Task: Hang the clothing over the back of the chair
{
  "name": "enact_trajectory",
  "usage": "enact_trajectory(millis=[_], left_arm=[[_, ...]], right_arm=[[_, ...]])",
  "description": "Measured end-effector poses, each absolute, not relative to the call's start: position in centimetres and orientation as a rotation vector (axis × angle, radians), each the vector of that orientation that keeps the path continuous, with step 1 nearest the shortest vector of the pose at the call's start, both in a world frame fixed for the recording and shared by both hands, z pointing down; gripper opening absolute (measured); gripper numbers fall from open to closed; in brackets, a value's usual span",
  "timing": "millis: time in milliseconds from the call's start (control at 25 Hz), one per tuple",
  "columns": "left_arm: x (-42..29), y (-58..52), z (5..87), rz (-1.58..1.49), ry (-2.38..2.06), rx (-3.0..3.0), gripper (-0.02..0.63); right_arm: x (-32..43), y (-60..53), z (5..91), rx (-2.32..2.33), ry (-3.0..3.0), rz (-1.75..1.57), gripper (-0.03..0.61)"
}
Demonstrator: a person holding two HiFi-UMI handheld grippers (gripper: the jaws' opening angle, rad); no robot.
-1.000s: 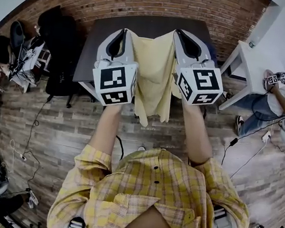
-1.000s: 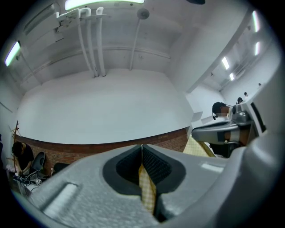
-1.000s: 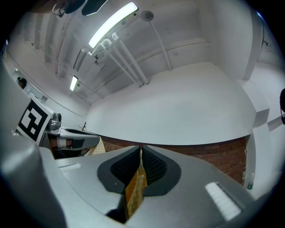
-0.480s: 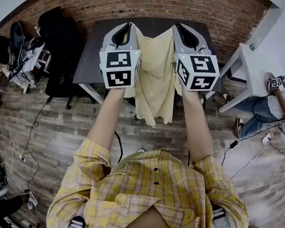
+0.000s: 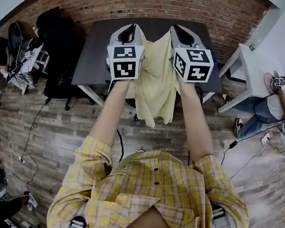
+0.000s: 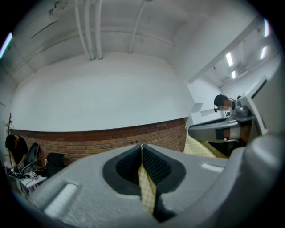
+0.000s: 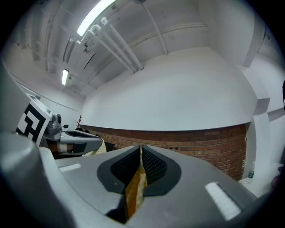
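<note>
Left tongs (image 5: 128,32) and right tongs (image 5: 181,34) each pinch an upper edge of the yellow garment (image 5: 154,81) — held high above the dark bench (image 5: 96,49), likely so it hangs open for draping.

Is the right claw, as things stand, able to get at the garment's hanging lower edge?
Probably not: the right claw is shut on the top of the yellow garment, as is the left claw; it must let go before reaching the lower edge.

Yellow plaid shirt (image 5: 149,193), grey tools (image 5: 129,27) (image 5: 178,29), marker cubes (image 5: 125,61) (image 5: 193,64)
</note>
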State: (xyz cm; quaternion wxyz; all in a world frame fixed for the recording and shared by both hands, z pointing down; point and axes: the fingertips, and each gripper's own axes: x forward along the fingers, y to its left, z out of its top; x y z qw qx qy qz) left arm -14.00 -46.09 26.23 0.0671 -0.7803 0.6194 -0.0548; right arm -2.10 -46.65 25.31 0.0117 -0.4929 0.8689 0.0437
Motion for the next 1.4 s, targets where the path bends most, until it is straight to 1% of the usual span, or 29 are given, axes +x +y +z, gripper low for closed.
enact_trajectory(millis=[280,600,1120,1400], left_arm=[[-14.3,-48.2,29.0,-0.156,1.895,-2.468,0.006],[-13.9,-50.1,31.9,-0.227,1.892,-2.558,0.006],[-13.2,-52.0,34.5,-0.296,1.913,-2.633,0.009],[-13.0,-51.7,35.1,-0.296,1.906,-2.66,0.044]], right_arm=[[-2.8,-48.8,28.4,-1.527,2.743,0.01,0.02],[-3.0,-50.6,31.4,-1.574,2.785,-0.081,0.02],[-2.5,-52.6,35.0,-1.613,2.827,-0.21,0.025],[-2.5,-52.4,35.9,-1.618,2.831,-0.252,0.075]])
